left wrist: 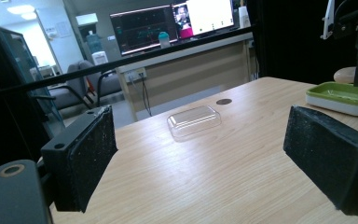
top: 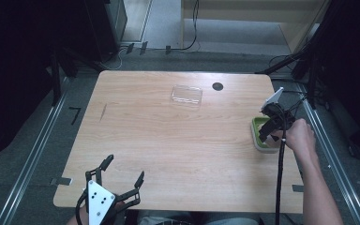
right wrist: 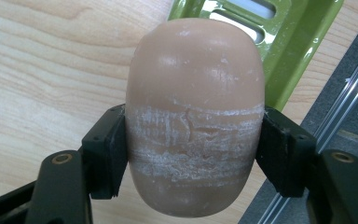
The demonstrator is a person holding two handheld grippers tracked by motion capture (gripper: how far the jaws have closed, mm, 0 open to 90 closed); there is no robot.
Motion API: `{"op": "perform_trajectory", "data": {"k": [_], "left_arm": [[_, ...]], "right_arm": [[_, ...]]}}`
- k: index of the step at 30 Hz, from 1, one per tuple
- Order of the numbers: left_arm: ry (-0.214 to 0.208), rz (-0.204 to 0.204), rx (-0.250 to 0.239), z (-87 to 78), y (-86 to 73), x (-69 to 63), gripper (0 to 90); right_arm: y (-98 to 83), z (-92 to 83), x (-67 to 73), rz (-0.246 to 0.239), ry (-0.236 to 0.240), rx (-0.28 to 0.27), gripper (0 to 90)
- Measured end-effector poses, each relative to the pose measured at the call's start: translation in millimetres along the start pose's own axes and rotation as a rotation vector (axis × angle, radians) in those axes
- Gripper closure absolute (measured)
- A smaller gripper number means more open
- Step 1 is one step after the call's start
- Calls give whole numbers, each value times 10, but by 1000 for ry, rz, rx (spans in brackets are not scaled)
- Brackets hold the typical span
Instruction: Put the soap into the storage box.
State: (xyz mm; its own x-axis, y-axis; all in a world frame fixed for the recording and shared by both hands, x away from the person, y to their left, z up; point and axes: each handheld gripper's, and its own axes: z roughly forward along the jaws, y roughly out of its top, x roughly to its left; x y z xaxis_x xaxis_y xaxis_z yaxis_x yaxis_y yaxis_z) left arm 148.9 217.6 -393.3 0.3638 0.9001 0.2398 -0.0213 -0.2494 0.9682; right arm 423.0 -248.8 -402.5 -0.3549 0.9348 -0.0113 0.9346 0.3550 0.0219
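A tan oval bar of soap [right wrist: 195, 93], scuffed white across its middle, sits between the pads of my right gripper [right wrist: 193, 154], which is shut on it. Just behind it lies a green soap dish [right wrist: 298, 42] with a white base [top: 258, 126], at the table's right edge; in the high view my right gripper [top: 268, 131] hangs over that dish. My left gripper [top: 125, 167] rests near the table's front left corner, open, with nothing between its pads [left wrist: 88, 158]. A clear plastic lid [top: 186, 95] lies flat at the table's far middle.
A small dark round hole [top: 217, 86] marks the table top just right of the lid. Metal rails [top: 33, 154] run along the floor on both sides. A cable [top: 279, 178] trails from my right gripper over the table's front right.
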Motion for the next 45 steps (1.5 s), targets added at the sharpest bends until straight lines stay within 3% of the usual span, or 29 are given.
{"op": "perform_trajectory", "data": {"k": [20,45], "left_arm": [[-1,2,0,5,0,0,99],[0,-1,-1,6,-1,1,99]], "right_arm": [[130,30,-104,50,13,-20,336],[287,195,-196,101,46,-24,337]]}}
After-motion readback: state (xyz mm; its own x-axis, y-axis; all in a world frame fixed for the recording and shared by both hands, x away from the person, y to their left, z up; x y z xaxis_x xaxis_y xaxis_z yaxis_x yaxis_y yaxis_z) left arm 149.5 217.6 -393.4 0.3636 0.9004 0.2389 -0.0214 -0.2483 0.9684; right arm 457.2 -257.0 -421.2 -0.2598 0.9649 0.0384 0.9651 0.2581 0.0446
